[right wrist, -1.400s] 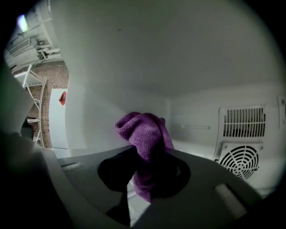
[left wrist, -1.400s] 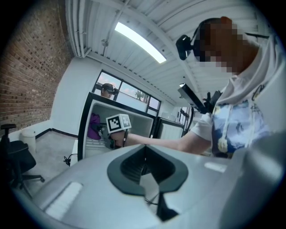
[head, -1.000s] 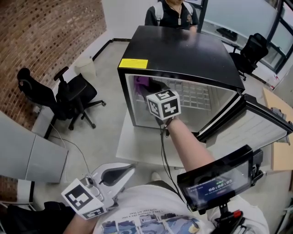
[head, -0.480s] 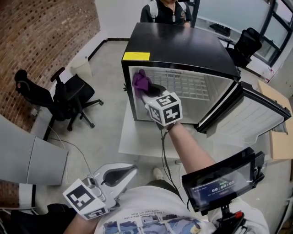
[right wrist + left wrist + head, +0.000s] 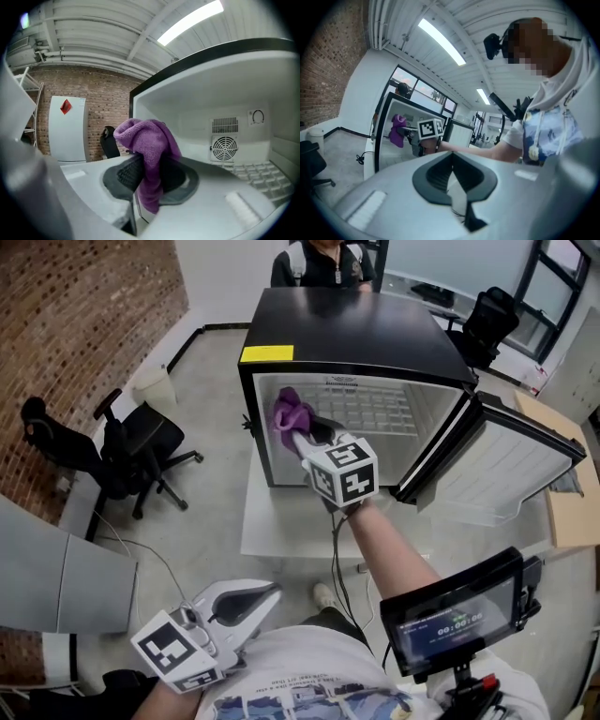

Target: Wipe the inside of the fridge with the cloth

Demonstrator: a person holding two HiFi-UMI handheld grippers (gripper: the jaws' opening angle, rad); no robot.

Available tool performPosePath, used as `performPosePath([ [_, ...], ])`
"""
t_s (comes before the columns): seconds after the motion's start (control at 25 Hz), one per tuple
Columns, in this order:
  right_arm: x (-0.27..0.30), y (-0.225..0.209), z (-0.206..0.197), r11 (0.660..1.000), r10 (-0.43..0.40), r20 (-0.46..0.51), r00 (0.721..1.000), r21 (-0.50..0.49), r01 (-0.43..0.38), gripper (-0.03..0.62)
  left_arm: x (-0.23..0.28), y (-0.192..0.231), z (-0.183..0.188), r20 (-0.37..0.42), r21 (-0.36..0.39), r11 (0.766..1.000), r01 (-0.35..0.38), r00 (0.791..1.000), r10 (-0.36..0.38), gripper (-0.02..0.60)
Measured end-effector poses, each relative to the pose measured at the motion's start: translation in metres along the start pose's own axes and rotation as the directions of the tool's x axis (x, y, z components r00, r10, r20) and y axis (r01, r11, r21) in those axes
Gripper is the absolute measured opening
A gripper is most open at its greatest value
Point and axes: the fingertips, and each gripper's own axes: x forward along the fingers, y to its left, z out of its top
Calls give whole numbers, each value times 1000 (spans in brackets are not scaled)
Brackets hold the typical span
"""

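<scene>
Right claw (image 5: 302, 432) tight on purple cloth (image 5: 289, 409) at fridge (image 5: 356, 334) mouth; left claw (image 5: 265, 593) closed, empty.

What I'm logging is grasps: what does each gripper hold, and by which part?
Right gripper pinches the purple cloth at its bunched middle; left gripper shut, empty.

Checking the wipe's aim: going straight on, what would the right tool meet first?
Likely the fridge's inner left wall, touched by the purple cloth held in the right tool; depth is unclear.
</scene>
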Motion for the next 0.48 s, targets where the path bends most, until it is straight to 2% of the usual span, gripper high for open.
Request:
performPosePath([
  [0.24, -35, -72, 1, 986, -166, 7, 986, 27, 166, 78, 20, -1, 4, -3, 12, 998, 55, 998, -55, 8],
  [0.48, -64, -152, 4, 938, -345, 7, 939, 39, 345, 78, 40, 5, 11, -1, 27, 995, 99, 995, -99, 8],
])
